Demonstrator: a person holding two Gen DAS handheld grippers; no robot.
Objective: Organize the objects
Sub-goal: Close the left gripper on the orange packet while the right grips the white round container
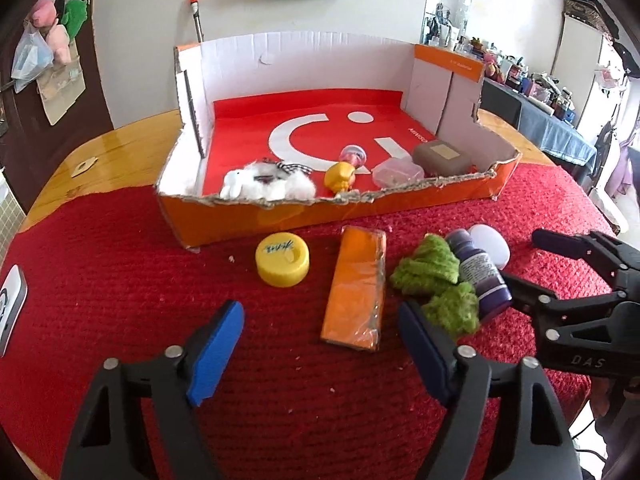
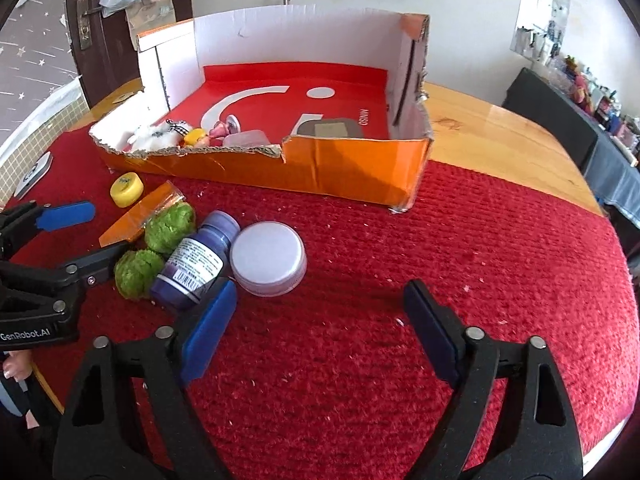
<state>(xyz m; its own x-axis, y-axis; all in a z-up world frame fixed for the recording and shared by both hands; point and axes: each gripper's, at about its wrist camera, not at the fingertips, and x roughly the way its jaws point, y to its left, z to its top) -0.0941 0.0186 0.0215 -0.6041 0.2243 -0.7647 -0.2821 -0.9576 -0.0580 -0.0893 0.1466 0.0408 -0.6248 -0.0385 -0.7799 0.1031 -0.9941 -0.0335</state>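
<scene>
Red woven cloth (image 2: 440, 240) covers the wooden counter (image 2: 500, 128), and an orange cardboard box (image 1: 240, 216) at its far edge holds a white plush toy (image 1: 264, 184). Nearer lie a yellow round lid (image 1: 282, 260), orange wrapped block (image 1: 356, 292), green fuzzy clumps (image 2: 156, 248), purple paint bottle (image 2: 196, 260) and white round jar (image 2: 268, 258). The left gripper (image 1: 320, 354) and right gripper (image 2: 320, 334) both hover with jaws apart, empty.

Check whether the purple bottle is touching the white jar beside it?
Touching. In the right wrist view the purple bottle lies on its side with its shoulder against the white jar, no red cloth between them.
</scene>
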